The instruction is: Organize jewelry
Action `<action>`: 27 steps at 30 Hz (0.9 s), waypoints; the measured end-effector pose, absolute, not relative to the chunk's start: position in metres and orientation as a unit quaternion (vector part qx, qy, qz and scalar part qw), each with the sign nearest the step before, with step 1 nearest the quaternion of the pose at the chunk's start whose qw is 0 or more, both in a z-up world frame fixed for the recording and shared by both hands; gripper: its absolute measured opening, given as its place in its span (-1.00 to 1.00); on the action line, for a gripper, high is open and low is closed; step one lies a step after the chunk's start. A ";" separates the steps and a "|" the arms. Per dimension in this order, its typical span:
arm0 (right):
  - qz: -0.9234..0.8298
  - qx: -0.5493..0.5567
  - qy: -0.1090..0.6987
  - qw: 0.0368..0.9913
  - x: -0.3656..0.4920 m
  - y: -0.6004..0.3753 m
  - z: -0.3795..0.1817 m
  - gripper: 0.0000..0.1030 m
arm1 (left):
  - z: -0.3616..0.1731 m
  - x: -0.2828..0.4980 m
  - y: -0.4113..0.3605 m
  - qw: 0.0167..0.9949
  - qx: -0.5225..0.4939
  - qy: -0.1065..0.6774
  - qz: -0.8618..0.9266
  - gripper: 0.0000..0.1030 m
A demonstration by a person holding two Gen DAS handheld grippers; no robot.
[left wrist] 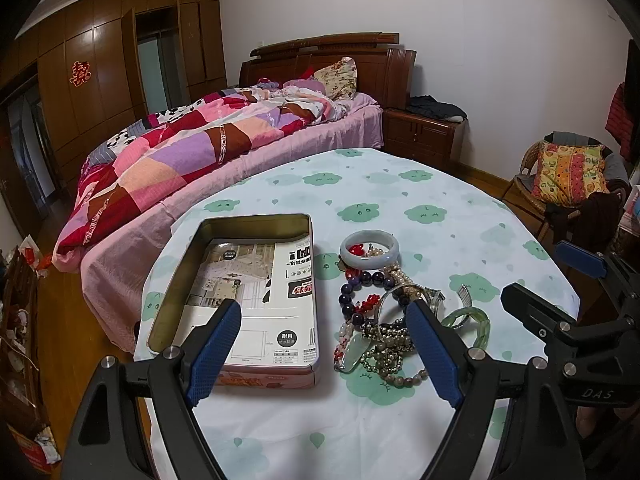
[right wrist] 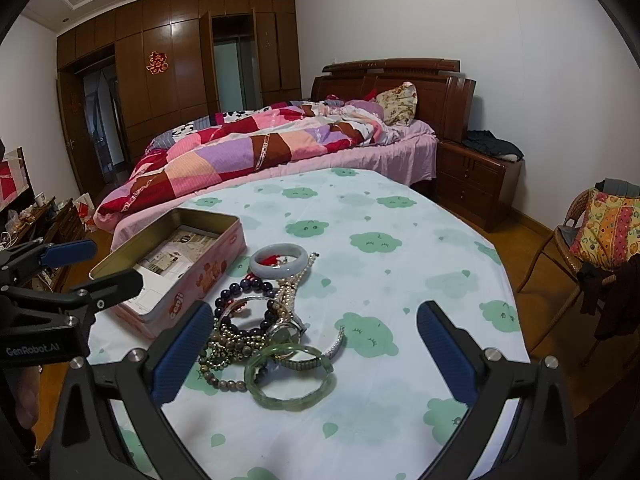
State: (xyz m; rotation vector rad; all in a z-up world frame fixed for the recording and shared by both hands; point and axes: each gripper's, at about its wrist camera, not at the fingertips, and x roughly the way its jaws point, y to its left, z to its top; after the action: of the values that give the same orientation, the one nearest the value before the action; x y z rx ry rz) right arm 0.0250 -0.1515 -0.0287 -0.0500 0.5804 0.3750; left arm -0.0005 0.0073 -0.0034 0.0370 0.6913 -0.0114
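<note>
Beside the bed point(right wrist: 280, 148), a cloud-print tablecloth point(right wrist: 400, 280) holds jewelry point(right wrist: 260, 320).

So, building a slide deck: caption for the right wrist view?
Open right gripper above a green bangle beside the jewelry pile and open tin.

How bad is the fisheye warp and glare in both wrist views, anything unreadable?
Left wrist view: strong barrel warp, black corners, table edge bows; tin liner print is sharp, jewelry pile is crisp, left gripper slightly soft. Right wrist view: same warp; wardrobe doors carry ceiling-light glare, green bangle is sharp, right gripper casts no hard shadow. Lighting is dim and cool.
</note>
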 end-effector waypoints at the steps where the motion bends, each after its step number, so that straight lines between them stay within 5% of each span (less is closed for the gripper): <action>1: 0.184 -0.025 0.285 0.941 0.025 -0.152 -0.029 1.00 | -0.005 0.000 0.008 0.940 0.018 0.339 -0.005 0.64; 27: 0.184 -0.024 0.287 0.940 0.026 -0.152 -0.028 1.00 | -0.005 0.001 0.007 0.940 0.019 0.340 -0.005 0.64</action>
State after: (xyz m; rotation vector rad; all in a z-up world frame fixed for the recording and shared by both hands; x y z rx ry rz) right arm 0.0258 -0.1518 -0.0285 -0.0482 0.5857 0.3758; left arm 0.0005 0.0067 -0.0047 0.0393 0.6948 -0.0099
